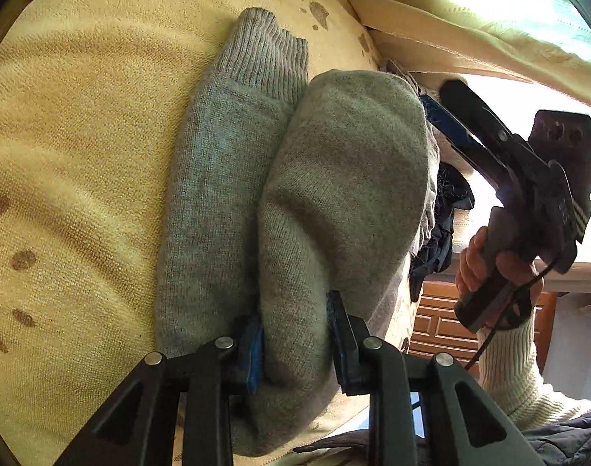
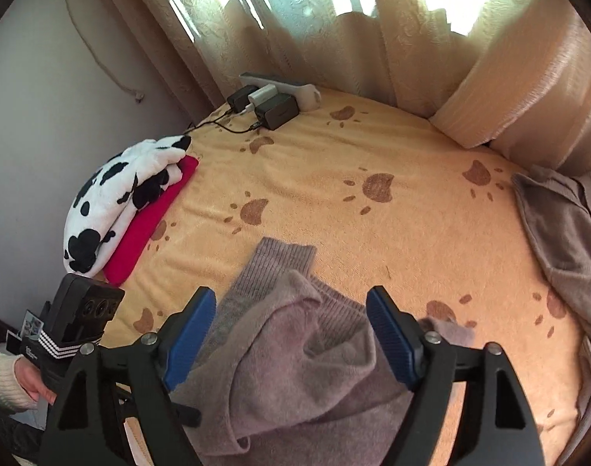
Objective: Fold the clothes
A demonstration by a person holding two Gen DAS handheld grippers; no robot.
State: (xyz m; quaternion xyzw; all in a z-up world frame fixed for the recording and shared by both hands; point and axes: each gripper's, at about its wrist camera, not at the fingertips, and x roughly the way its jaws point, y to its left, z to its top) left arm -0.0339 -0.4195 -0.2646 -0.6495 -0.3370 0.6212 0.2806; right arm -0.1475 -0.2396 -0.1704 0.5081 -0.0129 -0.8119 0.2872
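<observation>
Where the scene is read from the left, a cow-patterned blanket [image 2: 113,198] lying on a red cloth [image 2: 152,217] is noted at the left edge of the yellow bedspread [image 2: 334,163], well apart from the work.

The left gripper [image 1: 295,349] is found clenched on a thick, rounded fold of the grey sweater [image 1: 225,202]. The garment lies bunched near the near edge of the bed, with a ribbed cuff [image 1: 264,50] laid out toward the far side. So bulky a fold is judged liable to squeeze out of the pads if pulled sharply, and the layers would then spill apart.

The right gripper [image 2: 291,334] is held released, its jaws wide, above the heaped knit. If it is closed low, the bedspread could be pinched together with the sweater and dragged. Since the cloth sits close to the near edge, part of it could slide off.

At the right, a second grey garment [image 2: 559,233] lies crumpled. A wide sweep could catch it.
</observation>
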